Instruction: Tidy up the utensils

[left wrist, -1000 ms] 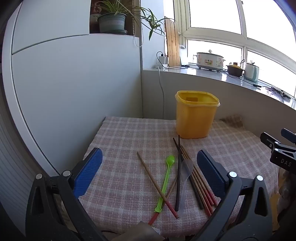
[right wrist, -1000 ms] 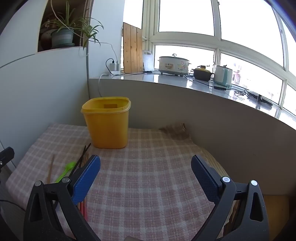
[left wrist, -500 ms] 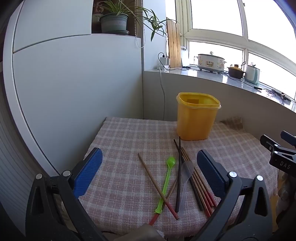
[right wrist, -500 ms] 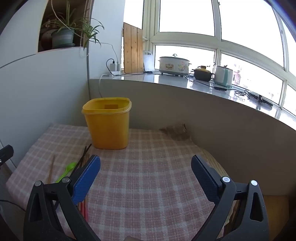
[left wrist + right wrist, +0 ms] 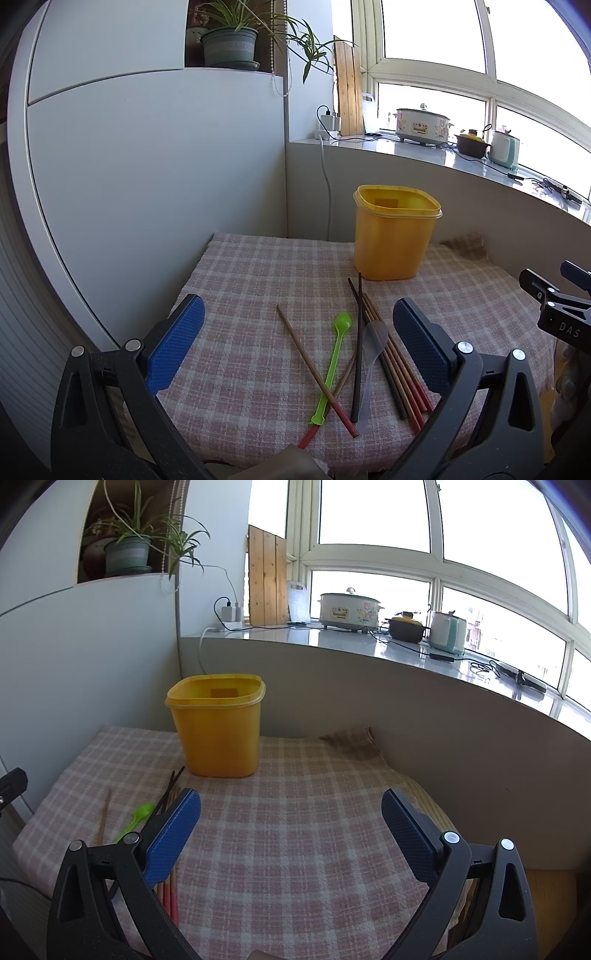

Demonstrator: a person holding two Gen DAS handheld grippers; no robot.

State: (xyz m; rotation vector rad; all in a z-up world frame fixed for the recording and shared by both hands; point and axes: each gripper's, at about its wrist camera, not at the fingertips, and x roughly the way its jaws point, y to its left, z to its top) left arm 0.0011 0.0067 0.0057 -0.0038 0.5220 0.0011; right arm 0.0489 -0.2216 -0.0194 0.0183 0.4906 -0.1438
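Note:
A yellow plastic container (image 5: 395,232) stands open and upright at the back of the pink checked cloth (image 5: 251,295); it also shows in the right wrist view (image 5: 218,727). In front of it lie a green spoon (image 5: 334,362), a clear spoon (image 5: 371,365), several brown red-tipped chopsticks (image 5: 314,369) and a black chopstick (image 5: 357,350). My left gripper (image 5: 295,343) is open and empty above the utensils. My right gripper (image 5: 291,834) is open and empty over bare cloth, with the green spoon (image 5: 138,818) and chopsticks (image 5: 168,794) at its left finger.
A white cabinet wall (image 5: 147,184) bounds the table on the left and a grey ledge wall (image 5: 406,709) bounds it behind and right. A cooker (image 5: 349,611), pot and kettle stand on the sill. The right gripper's side (image 5: 557,310) shows at the left view's right edge.
The left gripper's view has shifted slightly, with the container and utensils a touch lower and farther right. The right gripper has barely moved. Both stay open.

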